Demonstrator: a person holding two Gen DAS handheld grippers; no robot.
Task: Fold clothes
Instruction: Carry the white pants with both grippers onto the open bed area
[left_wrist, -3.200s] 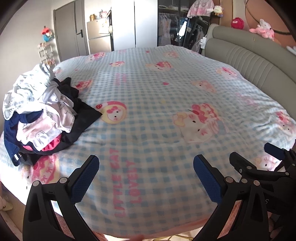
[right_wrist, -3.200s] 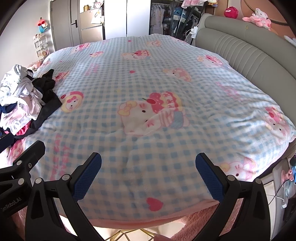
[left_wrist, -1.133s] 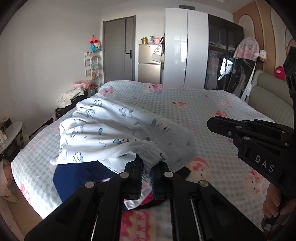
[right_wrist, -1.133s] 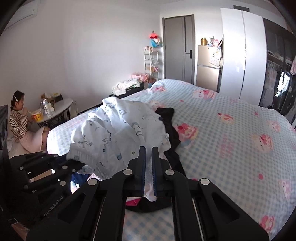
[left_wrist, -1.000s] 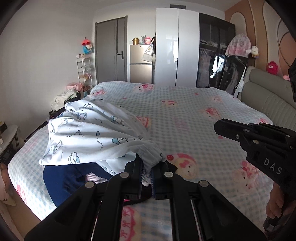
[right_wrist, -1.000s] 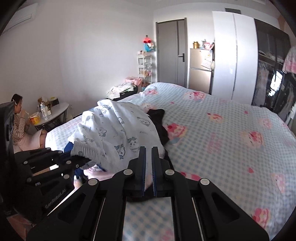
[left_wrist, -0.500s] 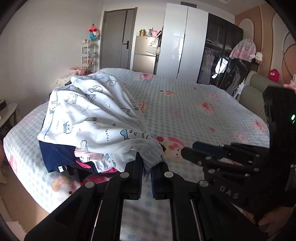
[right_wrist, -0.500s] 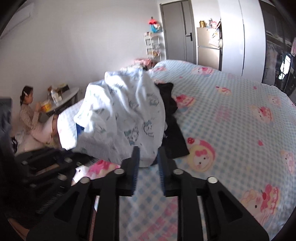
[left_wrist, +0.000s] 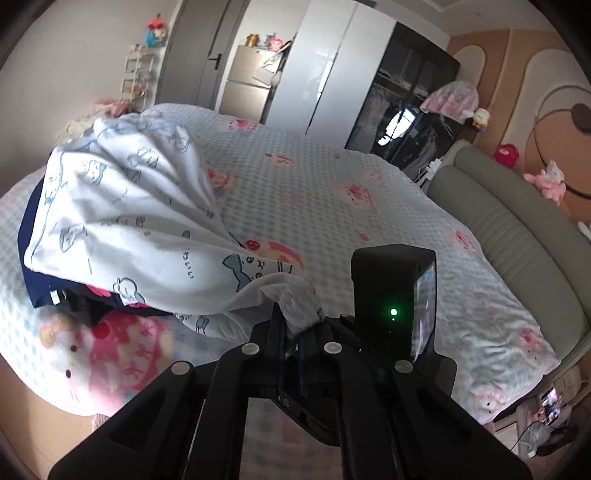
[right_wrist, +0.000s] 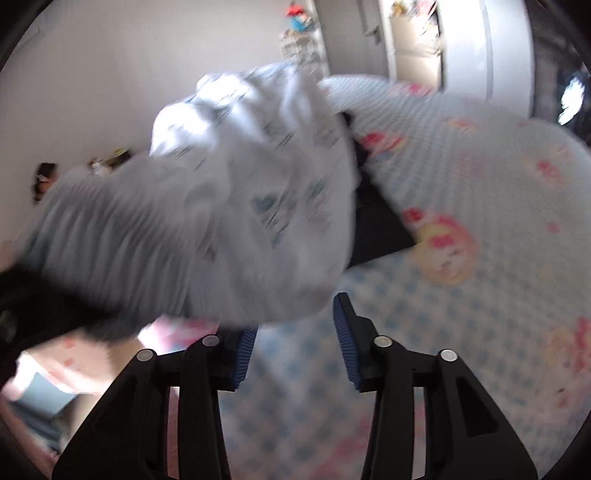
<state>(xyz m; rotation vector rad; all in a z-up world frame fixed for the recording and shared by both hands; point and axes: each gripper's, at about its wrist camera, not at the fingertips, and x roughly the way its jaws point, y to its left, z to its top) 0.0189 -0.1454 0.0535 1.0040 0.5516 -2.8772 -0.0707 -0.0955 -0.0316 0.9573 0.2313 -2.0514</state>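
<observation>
Our left hand-held gripper (left_wrist: 291, 332) is pinching the gathered edge of the white cartoon-print garment (left_wrist: 122, 206), which drapes back over the clothes pile (left_wrist: 44, 291) at the bed's (left_wrist: 332, 192) near-left corner. Our right hand-held gripper (right_wrist: 295, 339) has just been opening; its jaws stand spread with nothing between them, just below the blurred garment's hem.

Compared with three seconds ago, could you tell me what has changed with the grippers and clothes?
The left gripper, open then, has shut on the white garment and pulled it off the pile. The right gripper also pinched it, but its jaws have just been opening and are now clear. The bed is unchanged.
</observation>
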